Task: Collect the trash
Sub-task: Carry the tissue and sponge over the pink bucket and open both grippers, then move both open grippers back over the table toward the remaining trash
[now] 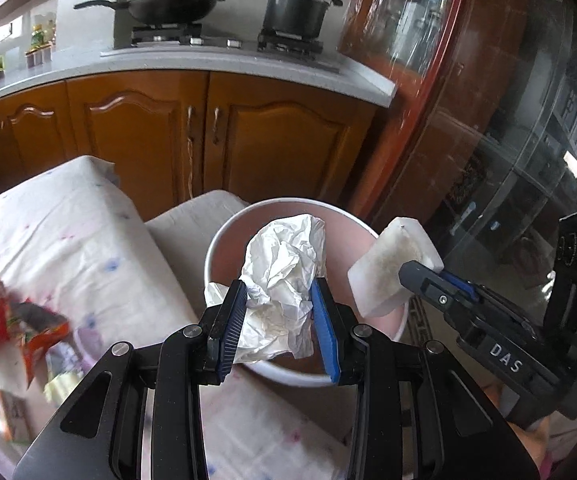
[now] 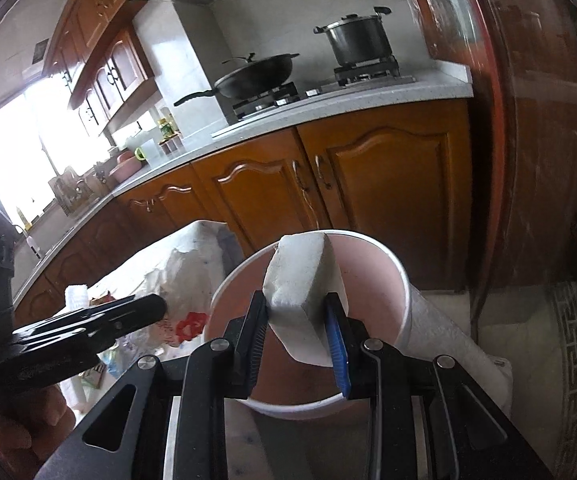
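Since both loads hang over the round pink plastic bin (image 1: 224, 240), the left hand-held gripper (image 1: 278, 312), clamped on crumpled white paper (image 1: 284, 272), may snag; the right hand-held gripper (image 2: 298, 332), clamped on a white foam block (image 2: 300, 280), could drop it outside.

The bin (image 1: 224, 236) is round, pale pink inside with a white rim, and stands open. Crumpled white paper (image 1: 284, 280) hangs above the bin's mouth, pinched at its sides between two blue pads, its creased bulk rising toward the bin's far rim. A white foam block (image 1: 384, 268), thick, with rounded corners and a grubby speckled face, is clamped by its lower end and tilts above the bin's right rim. Red and orange wrappers (image 1: 12, 328) lie crumpled on the cloth left of the bin, blurred and well apart from it.
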Motion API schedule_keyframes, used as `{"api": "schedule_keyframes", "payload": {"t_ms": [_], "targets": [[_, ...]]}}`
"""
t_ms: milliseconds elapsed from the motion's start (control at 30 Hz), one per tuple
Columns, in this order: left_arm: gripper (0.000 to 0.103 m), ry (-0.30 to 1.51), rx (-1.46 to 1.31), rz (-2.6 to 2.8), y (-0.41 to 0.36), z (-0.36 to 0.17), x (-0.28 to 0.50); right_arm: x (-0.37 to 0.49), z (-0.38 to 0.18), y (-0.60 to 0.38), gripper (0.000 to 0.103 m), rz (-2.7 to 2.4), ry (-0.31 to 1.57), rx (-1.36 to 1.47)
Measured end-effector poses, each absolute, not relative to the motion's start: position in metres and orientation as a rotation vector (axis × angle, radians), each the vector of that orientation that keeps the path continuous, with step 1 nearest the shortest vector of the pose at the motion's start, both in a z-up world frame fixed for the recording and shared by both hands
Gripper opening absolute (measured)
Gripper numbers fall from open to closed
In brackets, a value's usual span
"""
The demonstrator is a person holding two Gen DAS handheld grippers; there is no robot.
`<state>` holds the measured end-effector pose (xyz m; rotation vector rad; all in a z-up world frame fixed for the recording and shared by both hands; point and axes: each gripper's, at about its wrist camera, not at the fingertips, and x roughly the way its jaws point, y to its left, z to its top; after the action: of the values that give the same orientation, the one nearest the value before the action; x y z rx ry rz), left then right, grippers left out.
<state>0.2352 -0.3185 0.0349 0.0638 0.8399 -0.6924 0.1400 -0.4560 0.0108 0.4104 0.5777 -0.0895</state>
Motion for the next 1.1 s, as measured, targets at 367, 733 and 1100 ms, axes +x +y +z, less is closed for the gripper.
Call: {"api": "schedule_keyframes", "payload": {"t_ms": [367, 733, 1100], "targets": [[0.045, 0.92, 0.093, -0.686, -0.339, 0.009, 0.257, 0.153, -0.004, -0.473, 0.038, -0.097, 0.623, 0.441], [0.053, 0.911, 0.06, -0.669, -0.325, 0.013, 0.252, 0.147, 0.002, -0.476, 0.06, -0.096, 0.59, 0.462], [0.056, 0.87, -0.018, -0.606, -0.268, 0.026, 0.228, 0.132, 0.014, -0.456, 0.089, -0.056, 0.536, 0.461]]}}
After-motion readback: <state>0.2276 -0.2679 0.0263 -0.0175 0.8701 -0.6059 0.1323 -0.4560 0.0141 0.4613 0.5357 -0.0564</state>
